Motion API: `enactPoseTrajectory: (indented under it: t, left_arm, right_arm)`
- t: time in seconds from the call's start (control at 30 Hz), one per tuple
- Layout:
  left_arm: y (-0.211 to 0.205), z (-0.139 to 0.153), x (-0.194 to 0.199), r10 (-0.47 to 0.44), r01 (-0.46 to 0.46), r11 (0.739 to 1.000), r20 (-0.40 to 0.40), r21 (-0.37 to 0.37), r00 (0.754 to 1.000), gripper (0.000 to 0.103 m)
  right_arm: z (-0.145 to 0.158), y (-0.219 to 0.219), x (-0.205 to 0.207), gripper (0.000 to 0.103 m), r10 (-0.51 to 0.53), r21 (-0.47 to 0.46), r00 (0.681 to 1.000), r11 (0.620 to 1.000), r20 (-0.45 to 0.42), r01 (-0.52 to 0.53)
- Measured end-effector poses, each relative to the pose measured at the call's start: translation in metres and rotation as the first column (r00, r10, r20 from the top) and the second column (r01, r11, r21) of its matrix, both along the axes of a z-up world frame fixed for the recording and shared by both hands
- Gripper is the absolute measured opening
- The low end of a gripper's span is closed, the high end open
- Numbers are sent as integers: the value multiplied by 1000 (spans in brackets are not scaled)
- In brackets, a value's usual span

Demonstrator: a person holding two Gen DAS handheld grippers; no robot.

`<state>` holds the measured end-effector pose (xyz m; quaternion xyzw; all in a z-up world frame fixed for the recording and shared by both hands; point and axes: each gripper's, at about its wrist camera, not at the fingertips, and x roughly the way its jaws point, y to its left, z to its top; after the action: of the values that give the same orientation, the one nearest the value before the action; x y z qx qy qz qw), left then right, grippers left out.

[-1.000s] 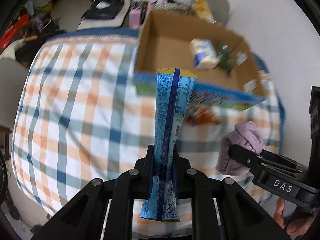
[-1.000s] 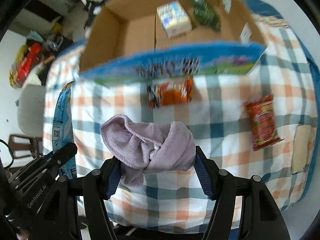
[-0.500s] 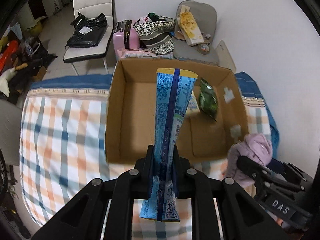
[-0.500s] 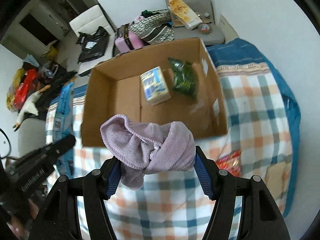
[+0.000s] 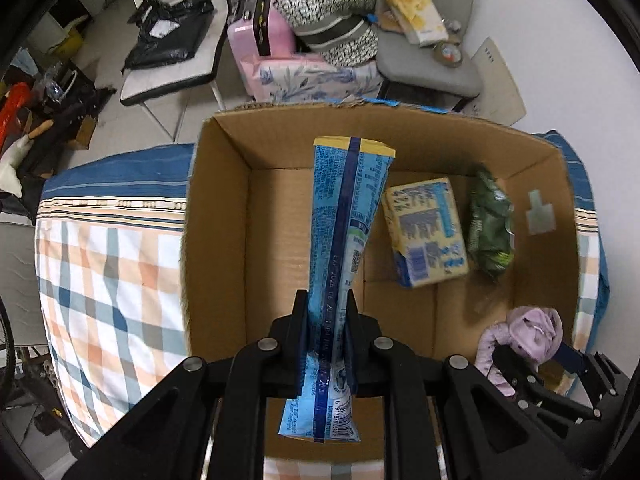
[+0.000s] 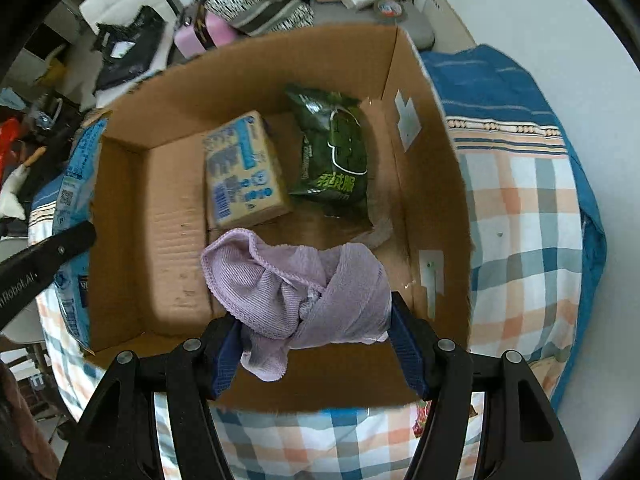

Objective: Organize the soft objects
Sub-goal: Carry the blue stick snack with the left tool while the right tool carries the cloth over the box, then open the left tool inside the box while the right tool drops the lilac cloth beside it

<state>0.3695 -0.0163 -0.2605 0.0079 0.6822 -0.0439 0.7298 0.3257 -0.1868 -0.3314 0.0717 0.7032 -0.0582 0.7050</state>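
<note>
Two soft things are in hand above the cardboard box (image 5: 224, 216): the left tool (image 5: 327, 320) pinches a long blue packet (image 5: 348, 216) near its lower end, so the packet stands up along the fingers with its yellow-edged top out over the box floor, and the right tool (image 6: 316, 320) is clamped around a bunched lilac cloth (image 6: 296, 284), its blue-padded fingers set fairly wide because the bundle is bulky. Both loads hang over the open box, not yet touching its bottom as far as I can tell, which suggests that releasing them inside is the step in hand. Already lying on the box floor are a yellow-and-blue pack (image 6: 244, 168) and, just beside it toward the right wall, a dark green bag (image 6: 336, 156); the free floor on the left side looks like the natural spot for the packet. The box sits on a checked cloth (image 5: 100, 264) over the desk, and chairs (image 5: 172, 64) piled with bags stand beyond it.
</note>
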Motion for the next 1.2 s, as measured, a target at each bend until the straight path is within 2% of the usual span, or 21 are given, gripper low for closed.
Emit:
enactPoseTrajectory:
  t: [0.2,0.43,0.5,0.6,0.7,0.73,0.77,0.87,0.93,0.97,1.0,1.07,1.2]
  left_arm:
    - [1,-27,18,9,-9,1000,-51,6,999,12]
    - [0,-40,34,0,1,1000,-90,7,996,16]
    - [1,-43,38,14,-13,1000,-112,17,994,23]
    - [3,-43,39,26,-28,1000,-113,-12,993,33]
    - [3,-39,37,25,-27,1000,-95,-12,995,37]
    - [3,-37,36,23,-24,1000,-91,-9,996,39]
    - [3,-36,34,18,-18,1000,-86,-2,996,44]
    - [4,-29,28,11,-11,1000,-62,6,998,59]
    - [7,-25,21,17,-17,1000,-53,-4,998,64]
    - [9,-22,18,24,-24,1000,-46,-5,999,71]
    - [12,-19,15,30,-31,1000,-40,-6,999,82]
    - [16,-13,7,38,-38,999,-28,-6,999,95]
    - [22,6,-14,35,-35,999,41,9,999,99]
  right_arm:
    - [-25,-3,11,69,-7,4,999,1000,-52,7]
    - [-41,-1,14,73,-1,7,994,1000,-108,2]
    - [-44,0,14,76,-2,17,992,1000,-127,4]
    - [-45,0,12,80,-2,16,991,1000,-134,4]
    - [-42,-1,8,84,-11,19,992,1000,-126,14]
    - [-41,0,8,90,-13,18,992,1000,-123,15]
    - [-39,-1,7,95,-15,14,993,1000,-114,17]
    - [-35,-2,4,97,-21,12,994,1000,-104,22]
    - [-30,-3,1,100,-12,12,994,1000,-105,14]
    - [-26,-2,0,102,-6,11,995,1000,-98,7]
    - [-24,-1,-1,102,1,7,996,1000,-89,-1]
    - [-17,0,-5,102,17,-7,997,1000,-69,-18]
    - [1,8,-8,103,55,-31,998,998,-12,-56]
